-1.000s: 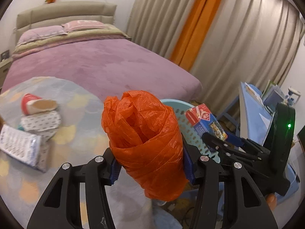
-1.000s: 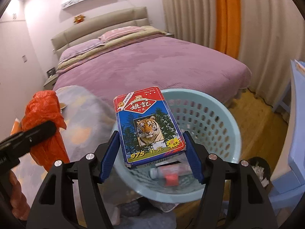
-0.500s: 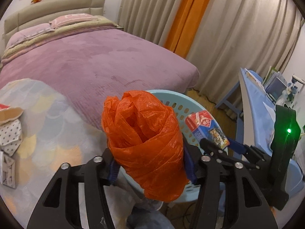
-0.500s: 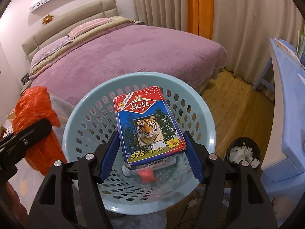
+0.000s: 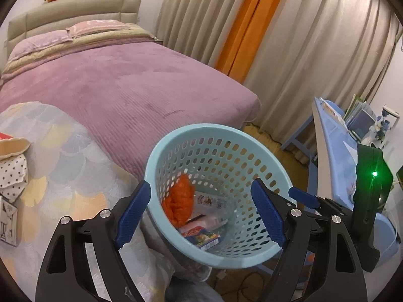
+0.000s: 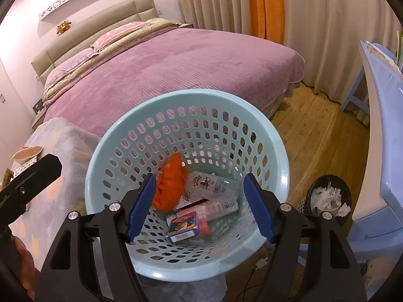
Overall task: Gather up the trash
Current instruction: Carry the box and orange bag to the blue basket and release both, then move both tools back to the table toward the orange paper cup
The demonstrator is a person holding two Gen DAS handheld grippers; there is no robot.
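A light blue perforated basket sits below both grippers. Inside it lie a crumpled orange plastic bag, a blue card box with a tiger picture and a clear plastic bottle. My left gripper is open and empty above the basket's near rim. My right gripper is open and empty over the basket's middle. The right gripper's body also shows in the left wrist view.
A purple bed stretches behind the basket. A pastel blanket at left carries a polka-dot wrapper and other litter. A blue table stands at right, a dark bin of tissues on the wooden floor beside it.
Both grippers moved over the basket and opened. The orange bag dropped from the left gripper and the tiger box from the right; both now lie in the basket.
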